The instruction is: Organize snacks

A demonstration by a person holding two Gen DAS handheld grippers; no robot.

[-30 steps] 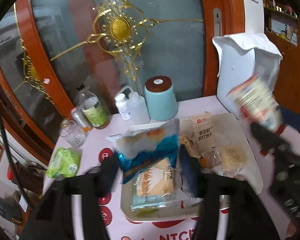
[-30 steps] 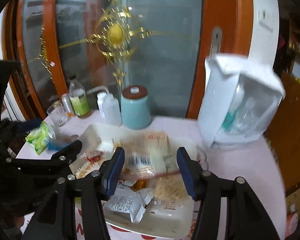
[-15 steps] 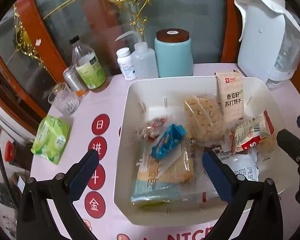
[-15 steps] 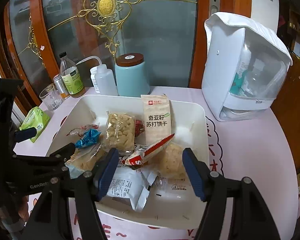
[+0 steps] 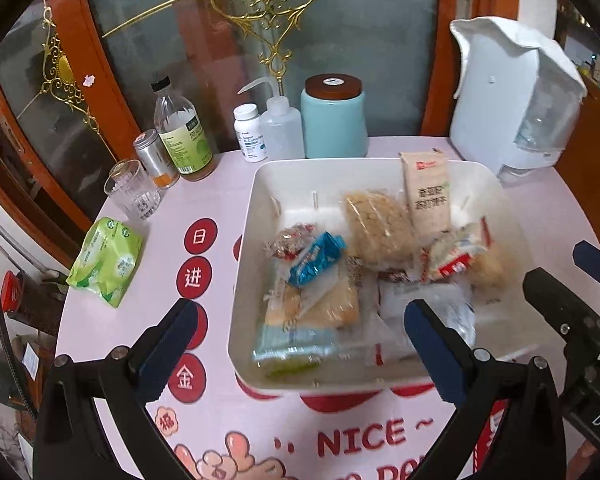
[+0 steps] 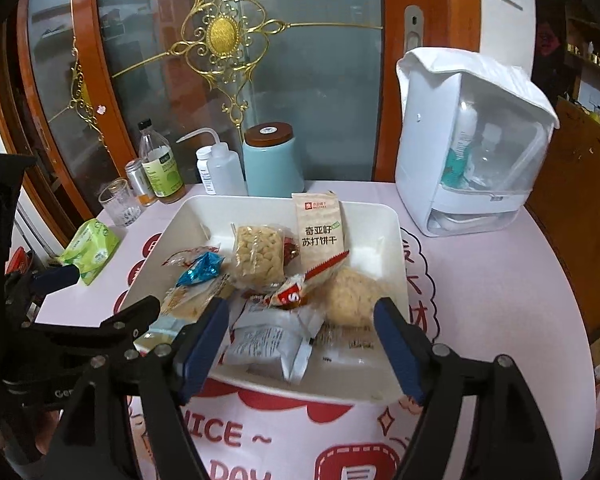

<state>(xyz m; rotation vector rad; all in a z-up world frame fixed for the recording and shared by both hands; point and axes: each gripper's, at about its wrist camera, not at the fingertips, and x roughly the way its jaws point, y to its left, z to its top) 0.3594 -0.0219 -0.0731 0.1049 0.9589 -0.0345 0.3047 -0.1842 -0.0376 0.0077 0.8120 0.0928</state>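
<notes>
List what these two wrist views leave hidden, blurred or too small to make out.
- Pill bottle label: too small in both views.
- Snacks at the tray front: blurred in the left view; partly hidden by the right hand-held gripper fingers in the right view.
- Dispenser contents: hazy behind its clear cover.
- Left hand-held gripper body: cut off by the frame.

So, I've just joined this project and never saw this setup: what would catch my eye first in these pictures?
Most striking is the white tray mid-table, heaped with snack packets, among them a tall beige cracker packet leaning on its far wall and a blue wrapper at the left. Behind it stand a teal canister and, at the right, a white dispenser. Both grippers, left and right, hover open at the tray's near edge.
</notes>
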